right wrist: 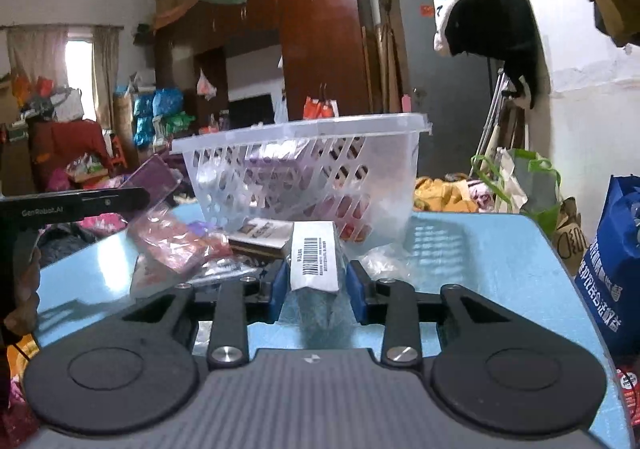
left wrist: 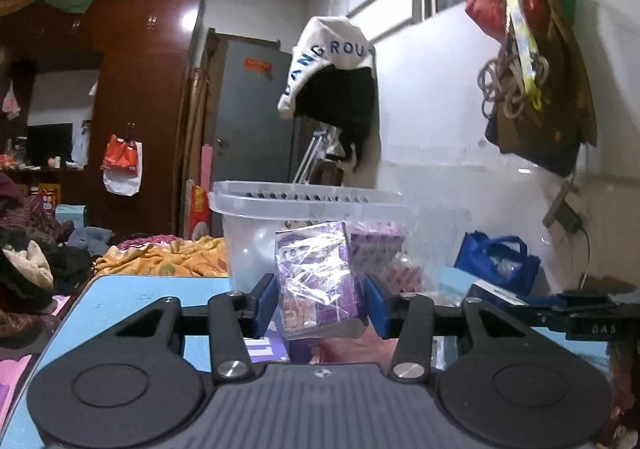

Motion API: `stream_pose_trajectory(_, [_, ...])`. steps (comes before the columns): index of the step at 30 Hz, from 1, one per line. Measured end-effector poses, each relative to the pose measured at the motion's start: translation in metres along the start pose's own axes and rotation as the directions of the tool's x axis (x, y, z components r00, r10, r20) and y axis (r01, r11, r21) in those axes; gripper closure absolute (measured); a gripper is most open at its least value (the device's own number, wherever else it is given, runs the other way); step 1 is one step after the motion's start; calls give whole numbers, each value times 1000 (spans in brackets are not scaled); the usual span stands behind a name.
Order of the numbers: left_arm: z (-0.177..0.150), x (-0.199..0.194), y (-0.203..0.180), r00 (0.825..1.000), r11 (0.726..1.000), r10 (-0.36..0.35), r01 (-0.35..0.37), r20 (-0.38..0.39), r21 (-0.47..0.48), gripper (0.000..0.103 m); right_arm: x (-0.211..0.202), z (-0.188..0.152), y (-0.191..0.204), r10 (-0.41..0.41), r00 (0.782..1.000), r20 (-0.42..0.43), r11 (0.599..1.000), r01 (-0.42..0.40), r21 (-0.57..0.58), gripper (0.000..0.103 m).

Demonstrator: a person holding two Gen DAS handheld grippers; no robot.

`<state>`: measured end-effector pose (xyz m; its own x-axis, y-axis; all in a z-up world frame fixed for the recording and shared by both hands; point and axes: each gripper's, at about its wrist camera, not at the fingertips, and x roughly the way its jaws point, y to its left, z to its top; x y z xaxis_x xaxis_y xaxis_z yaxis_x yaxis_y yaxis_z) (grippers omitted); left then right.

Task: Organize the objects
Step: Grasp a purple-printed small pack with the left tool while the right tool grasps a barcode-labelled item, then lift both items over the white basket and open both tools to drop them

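Left gripper (left wrist: 320, 299): blue pads clamped on a purple box (left wrist: 316, 281) in crinkly clear film, lifted before the clear slotted plastic basket (right wrist: 304, 169). Right gripper (right wrist: 316, 285): closed tight on a teal packet (right wrist: 314, 269), white barcode label, over the glossy blue worktop (right wrist: 480, 261). Hanging white cloth (left wrist: 332, 49) reads "ROU".

Two wrist views, near-level, sharing basket (left wrist: 304, 201)

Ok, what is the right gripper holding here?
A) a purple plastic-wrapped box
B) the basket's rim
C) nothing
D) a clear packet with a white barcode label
D: in the right wrist view the right gripper has its blue pads shut on the barcode-labelled packet, in front of the basket.
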<state>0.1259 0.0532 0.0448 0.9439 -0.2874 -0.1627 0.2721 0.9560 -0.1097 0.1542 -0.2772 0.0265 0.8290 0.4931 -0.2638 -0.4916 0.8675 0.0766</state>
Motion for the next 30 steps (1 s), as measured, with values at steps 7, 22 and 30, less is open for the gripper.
stream_pose_trajectory(7, [2, 2, -1, 1000, 1000, -3, 3, 3, 3, 52, -4, -2, 3, -31, 999, 42, 999, 31, -13, 67])
stream_pose_trajectory(22, [-2, -6, 2, 1000, 1000, 4, -4, 29, 7, 52, -11, -2, 6, -49, 995, 90, 998, 51, -21, 67])
stream_pose_trajectory(30, [82, -2, -8, 993, 997, 0, -8, 114, 73, 52, -20, 76, 22, -37, 981, 190, 997, 50, -63, 67])
